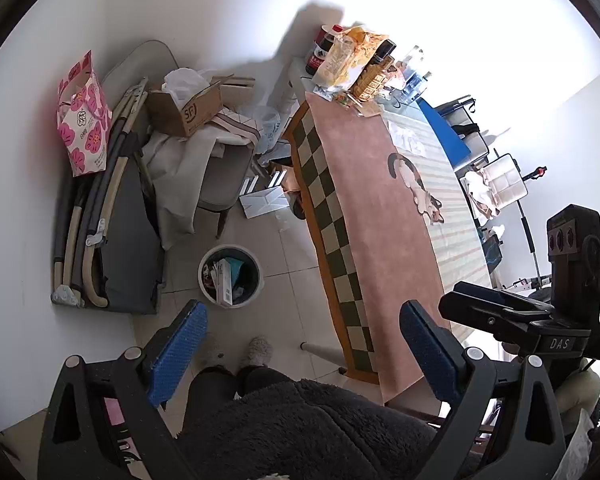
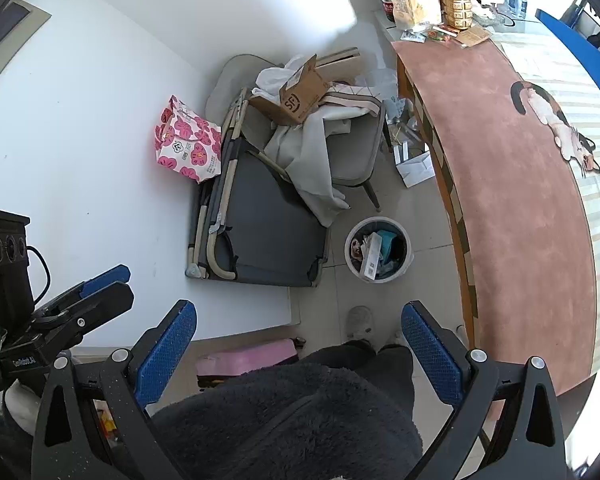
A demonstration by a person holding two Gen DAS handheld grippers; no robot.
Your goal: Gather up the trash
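Both grippers, left gripper (image 1: 302, 354) and right gripper (image 2: 300, 354), hold jaws apart, empty; approach scraps beyond the trash bin (image 1: 231, 275) squarely.

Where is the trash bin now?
The bin stands on the floor, between the folded cot and the table, just ahead of the person's slippers.

A bin (image 1: 231, 276) is set on the floor left of the table (image 1: 376, 216); a folded cot (image 1: 112, 220) is propped against the wall behind it.
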